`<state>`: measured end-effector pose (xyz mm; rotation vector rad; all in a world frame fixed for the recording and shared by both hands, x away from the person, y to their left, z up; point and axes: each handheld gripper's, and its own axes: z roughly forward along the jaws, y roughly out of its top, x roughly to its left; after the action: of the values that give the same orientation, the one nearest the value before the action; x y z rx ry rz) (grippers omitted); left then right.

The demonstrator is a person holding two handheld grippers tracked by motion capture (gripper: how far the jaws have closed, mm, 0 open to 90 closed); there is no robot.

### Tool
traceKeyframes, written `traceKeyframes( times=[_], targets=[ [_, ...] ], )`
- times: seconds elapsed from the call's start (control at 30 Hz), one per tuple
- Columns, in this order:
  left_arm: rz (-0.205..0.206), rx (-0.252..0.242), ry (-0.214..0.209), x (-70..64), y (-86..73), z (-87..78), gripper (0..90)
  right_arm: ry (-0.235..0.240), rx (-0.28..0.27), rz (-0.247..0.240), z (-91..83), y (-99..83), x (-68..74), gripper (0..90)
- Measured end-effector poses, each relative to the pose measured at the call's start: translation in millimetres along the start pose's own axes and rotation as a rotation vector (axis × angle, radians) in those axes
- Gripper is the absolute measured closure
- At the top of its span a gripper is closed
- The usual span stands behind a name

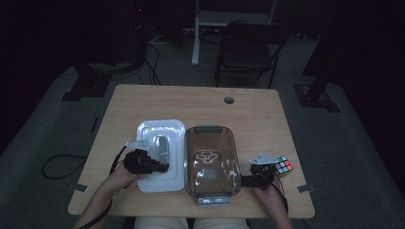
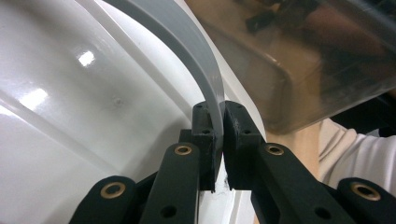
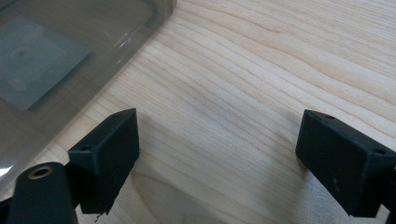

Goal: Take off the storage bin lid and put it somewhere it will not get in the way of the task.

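1. my left gripper (image 2: pixel 219 140) has its jaws closed on the thin grey rim strip (image 2: pixel 196 51) of the white lid (image 1: pixel 161 155); the strip curves up and away from the pinch, with only its edge caught between the pads.
2. my right gripper (image 3: pixel 217 158) hangs with jaws wide apart and nothing between them, just above the bare counter (image 3: pixel 261 70), beside the corner of the clear bin (image 3: pixel 56 60).
3. risk, as i judge it: the bite on the strip is shallow, so a quick lift or twist could let it slide out and drop the lid.
4. the lid lies just beside the bin (image 1: pixel 211 164), perhaps touching; swinging it carelessly could knock the bin's wall and shove it along the counter.
5. the rubik's cube (image 1: pixel 283 165) sits close by my right gripper; a careless move there would bump it.
6. the lid is glossy white, rectangular with rounded corners and stepped ridges, lying flat on the counter at the bin's left; the bin is smoky-clear with grey latches at both ends.
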<state>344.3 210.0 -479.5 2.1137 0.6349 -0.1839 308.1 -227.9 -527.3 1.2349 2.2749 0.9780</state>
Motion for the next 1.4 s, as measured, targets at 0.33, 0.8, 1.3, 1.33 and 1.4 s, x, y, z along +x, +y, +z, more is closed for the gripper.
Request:
traceKeyframes(
  times=[0.33,0.8,1.3,1.33,1.4],
  targets=[
    [-0.059,-0.013,-0.015,16.7,-2.3,10.3,83.1,0.000,0.000,0.000,0.0,0.0,0.0,13.3],
    [-0.087,0.014,0.020,24.3,-3.9,28.4,75.5,0.000,0.000,0.000,0.0,0.0,0.0,13.3],
    [-0.080,0.021,0.151,23.8,-3.6,27.6,48.1,0.000,0.000,0.001,0.0,0.0,0.0,13.3],
    [-0.085,0.019,0.155,24.1,-3.9,26.6,48.1,0.000,0.000,0.001,0.0,0.0,0.0,13.2],
    [-0.082,0.016,0.161,24.3,-4.0,23.8,48.0,0.000,0.000,0.001,0.0,0.0,0.0,13.3]
  ],
)
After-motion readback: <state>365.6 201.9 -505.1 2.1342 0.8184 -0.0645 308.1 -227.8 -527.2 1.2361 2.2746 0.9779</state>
